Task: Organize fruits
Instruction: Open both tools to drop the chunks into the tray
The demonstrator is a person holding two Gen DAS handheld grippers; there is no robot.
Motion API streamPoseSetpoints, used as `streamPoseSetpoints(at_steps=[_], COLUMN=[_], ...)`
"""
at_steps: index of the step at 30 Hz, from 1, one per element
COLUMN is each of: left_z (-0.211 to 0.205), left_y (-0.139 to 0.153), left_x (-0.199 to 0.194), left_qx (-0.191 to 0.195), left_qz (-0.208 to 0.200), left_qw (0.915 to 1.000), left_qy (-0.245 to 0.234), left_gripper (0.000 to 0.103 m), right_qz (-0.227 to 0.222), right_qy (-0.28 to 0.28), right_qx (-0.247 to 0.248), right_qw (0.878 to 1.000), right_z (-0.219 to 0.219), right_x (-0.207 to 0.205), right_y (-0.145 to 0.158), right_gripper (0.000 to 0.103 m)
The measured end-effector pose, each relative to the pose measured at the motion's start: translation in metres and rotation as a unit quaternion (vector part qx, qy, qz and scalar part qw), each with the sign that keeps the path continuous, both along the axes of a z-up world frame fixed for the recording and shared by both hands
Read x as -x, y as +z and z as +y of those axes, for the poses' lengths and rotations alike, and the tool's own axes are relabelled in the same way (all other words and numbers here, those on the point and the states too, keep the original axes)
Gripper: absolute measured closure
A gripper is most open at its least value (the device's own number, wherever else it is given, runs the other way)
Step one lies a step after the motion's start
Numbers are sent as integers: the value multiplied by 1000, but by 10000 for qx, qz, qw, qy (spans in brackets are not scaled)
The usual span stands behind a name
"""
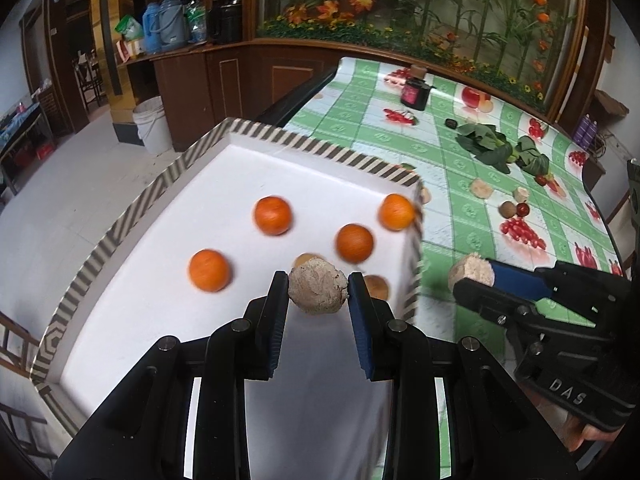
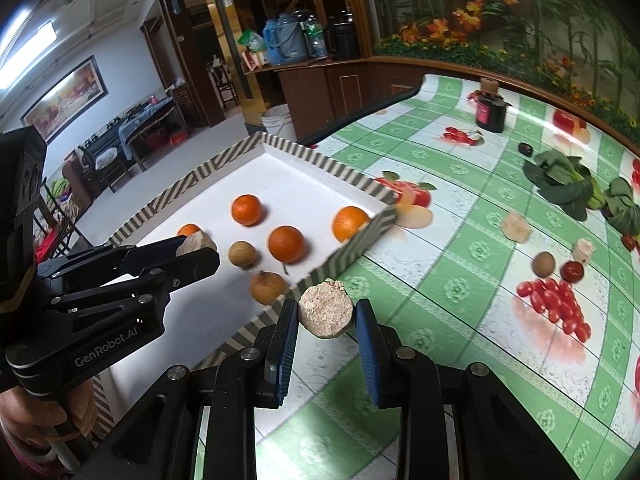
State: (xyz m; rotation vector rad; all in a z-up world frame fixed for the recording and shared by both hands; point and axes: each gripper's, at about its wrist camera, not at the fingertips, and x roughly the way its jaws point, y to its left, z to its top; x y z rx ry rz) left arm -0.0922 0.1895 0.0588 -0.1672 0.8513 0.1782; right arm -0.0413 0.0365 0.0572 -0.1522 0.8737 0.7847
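A white tray with a striped rim (image 1: 304, 144) (image 2: 224, 164) holds several oranges (image 1: 272, 216) (image 2: 286, 244) and two small brown fruits (image 2: 243, 254). My left gripper (image 1: 318, 286) is shut on a rough beige lump (image 1: 318, 286) and holds it above the tray; it also shows in the right wrist view (image 2: 196, 248). My right gripper (image 2: 326, 312) is shut on a second beige lump (image 2: 326, 312) just outside the tray's near corner; it also shows in the left wrist view (image 1: 472, 276).
On the green checked tablecloth (image 2: 460, 240) lie two more beige pieces (image 2: 518, 228), a brown fruit (image 2: 543, 264), a small red fruit (image 2: 572, 271), leafy greens (image 2: 568, 184) and a dark bottle (image 2: 490, 110). A white bucket (image 1: 152, 124) stands on the floor.
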Motion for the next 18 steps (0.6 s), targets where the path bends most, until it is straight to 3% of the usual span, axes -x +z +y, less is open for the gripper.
streamPoseSetpoints(at_steps=[13,18], left_z=[39,44], left_y=[-18,-22], left_x=[14,12], left_qx=[172,270], left_qz=[335,405], left_qw=[9990,9984], left_qy=[230,285], left_gripper=[74,74], right_qz=[5,-8], right_qy=[742,1104], right_qx=[177,452], right_qw=[9971,9929], right_z=[56,81], right_x=[9,19], right_y=[-4,-12], right_gripper=[75,75])
